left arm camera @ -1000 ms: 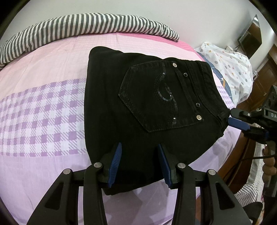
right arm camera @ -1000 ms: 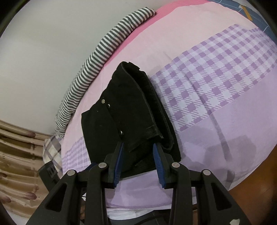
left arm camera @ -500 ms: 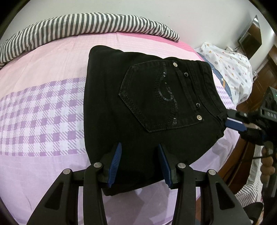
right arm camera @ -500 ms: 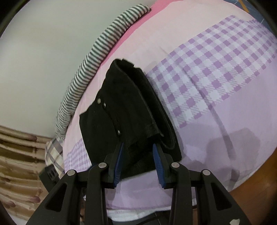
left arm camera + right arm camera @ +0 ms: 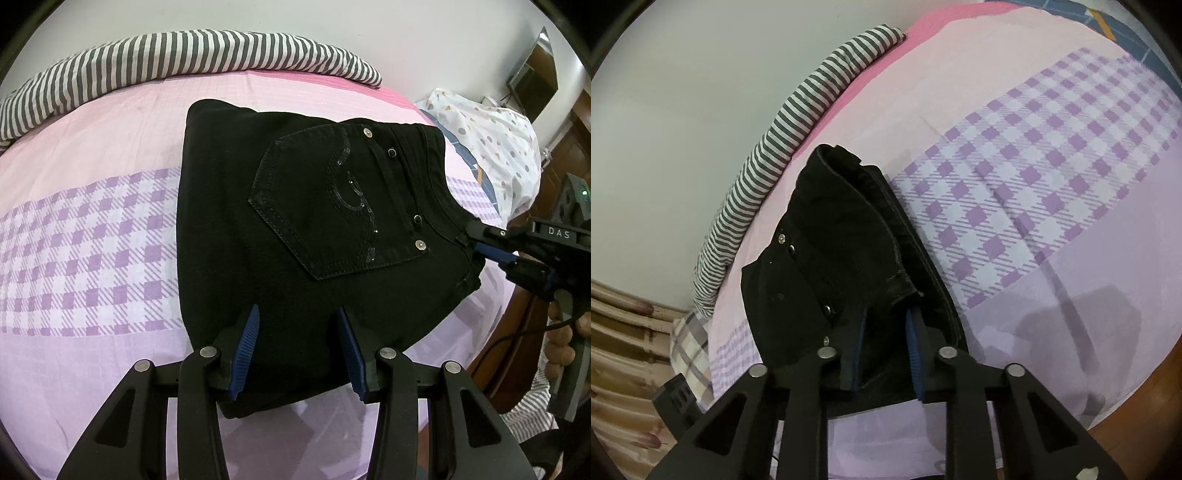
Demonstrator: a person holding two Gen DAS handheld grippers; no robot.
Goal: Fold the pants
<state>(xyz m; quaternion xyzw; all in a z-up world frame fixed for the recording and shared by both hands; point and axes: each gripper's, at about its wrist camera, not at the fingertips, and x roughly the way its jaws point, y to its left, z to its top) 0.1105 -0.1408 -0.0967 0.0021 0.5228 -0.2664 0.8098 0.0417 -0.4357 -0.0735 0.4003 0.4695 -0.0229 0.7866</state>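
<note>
Pants (image 5: pixel 303 236) lay folded near the bed's (image 5: pixel 92 229) edge; right gripper (image 5: pixel 886 325) was closing on their waistband; left gripper (image 5: pixel 297 328) stood released over them.

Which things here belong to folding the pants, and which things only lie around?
Belong to the job:
- black pants, folded on the bed
- left gripper, jaws apart over the pants
- right gripper, jaws closing, waistband between them

Only lying around:
- striped blanket
- dotted pillow
- checked bedsheet
</note>
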